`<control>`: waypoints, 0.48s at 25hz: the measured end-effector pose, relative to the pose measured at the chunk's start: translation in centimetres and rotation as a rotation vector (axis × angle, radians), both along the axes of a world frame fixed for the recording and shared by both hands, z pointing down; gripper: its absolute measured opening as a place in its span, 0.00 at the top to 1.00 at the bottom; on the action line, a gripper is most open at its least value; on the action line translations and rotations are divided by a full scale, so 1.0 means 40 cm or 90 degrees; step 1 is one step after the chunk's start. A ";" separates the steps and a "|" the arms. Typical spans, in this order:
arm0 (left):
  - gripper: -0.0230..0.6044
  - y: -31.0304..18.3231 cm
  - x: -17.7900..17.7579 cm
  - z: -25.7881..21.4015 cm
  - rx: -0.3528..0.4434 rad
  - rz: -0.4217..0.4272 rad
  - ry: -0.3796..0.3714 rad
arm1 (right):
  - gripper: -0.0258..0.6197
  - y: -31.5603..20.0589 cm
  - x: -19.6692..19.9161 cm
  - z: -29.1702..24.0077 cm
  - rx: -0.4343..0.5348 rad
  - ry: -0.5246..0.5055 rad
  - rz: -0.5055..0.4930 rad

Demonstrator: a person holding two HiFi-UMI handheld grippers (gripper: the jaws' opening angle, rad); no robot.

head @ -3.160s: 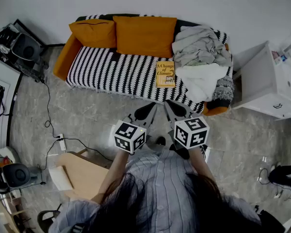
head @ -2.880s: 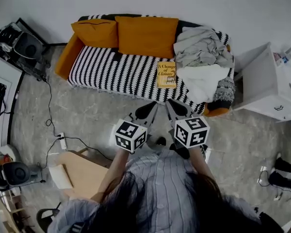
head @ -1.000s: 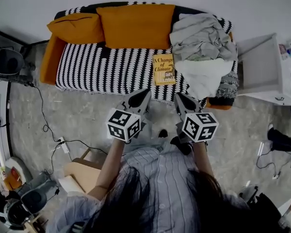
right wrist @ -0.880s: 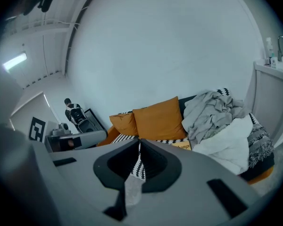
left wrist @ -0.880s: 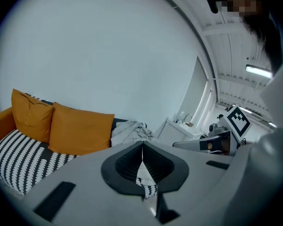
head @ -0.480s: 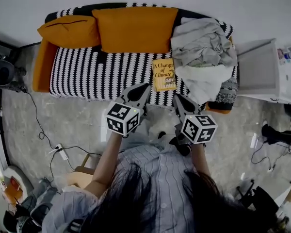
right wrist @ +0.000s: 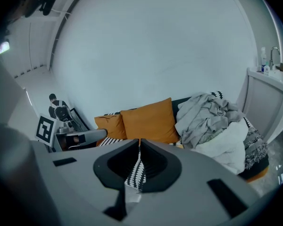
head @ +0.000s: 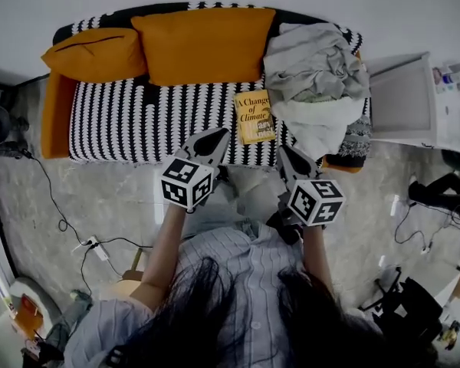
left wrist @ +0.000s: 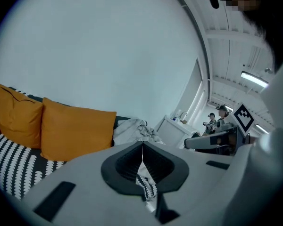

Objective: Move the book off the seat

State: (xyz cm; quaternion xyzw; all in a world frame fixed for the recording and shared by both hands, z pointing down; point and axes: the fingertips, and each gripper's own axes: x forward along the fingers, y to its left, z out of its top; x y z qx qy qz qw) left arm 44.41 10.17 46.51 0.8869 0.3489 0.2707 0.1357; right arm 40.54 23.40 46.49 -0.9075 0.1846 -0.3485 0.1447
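Note:
A yellow book (head: 254,116) lies flat on the black-and-white striped seat (head: 138,121) of an orange sofa, just left of a heap of laundry. My left gripper (head: 218,134) hovers at the sofa's front edge, a little left of and below the book, shut and empty. My right gripper (head: 284,150) hangs just right of and below the book, also shut with nothing in it. In the left gripper view the left gripper (left wrist: 142,143) points over the seat; in the right gripper view the right gripper (right wrist: 139,140) faces the cushions. The book is hidden in both gripper views.
Two orange cushions (head: 198,43) lean against the sofa back. A pile of grey and white clothes (head: 316,83) covers the sofa's right end. A white cabinet (head: 402,98) stands to the right. Cables (head: 57,205) run across the grey floor at left.
I have stepped closer to the sofa, and both grippers have come up to its front edge on either side of the book. Both jaws stayed shut.

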 end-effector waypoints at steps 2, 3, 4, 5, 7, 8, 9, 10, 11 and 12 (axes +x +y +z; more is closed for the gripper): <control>0.94 0.002 0.005 0.021 -0.005 0.001 -0.013 | 0.92 0.020 0.000 0.007 -0.006 -0.005 0.012; 0.94 0.006 0.007 0.032 -0.007 0.000 -0.019 | 0.92 0.034 0.002 0.012 -0.008 -0.008 0.021; 0.94 0.011 0.010 0.042 -0.009 -0.001 -0.024 | 0.92 0.050 0.005 0.018 -0.009 -0.012 0.030; 0.94 0.017 0.012 0.054 -0.009 -0.001 -0.028 | 0.92 0.066 0.009 0.025 -0.011 -0.016 0.038; 0.94 0.030 0.014 0.080 -0.006 0.002 -0.038 | 0.92 0.097 0.020 0.045 -0.016 -0.024 0.047; 0.94 0.037 0.013 0.096 -0.001 0.005 -0.045 | 0.92 0.110 0.026 0.059 -0.018 -0.029 0.047; 0.94 0.043 0.011 0.114 0.005 0.010 -0.053 | 0.92 0.122 0.034 0.074 -0.018 -0.034 0.045; 0.94 0.048 0.009 0.132 0.013 0.014 -0.061 | 0.92 0.132 0.042 0.091 -0.015 -0.041 0.042; 0.94 0.054 0.009 0.151 0.019 0.017 -0.068 | 0.92 0.141 0.052 0.110 -0.009 -0.049 0.039; 0.94 0.059 0.012 0.168 0.024 0.018 -0.074 | 0.92 0.150 0.064 0.129 -0.002 -0.057 0.035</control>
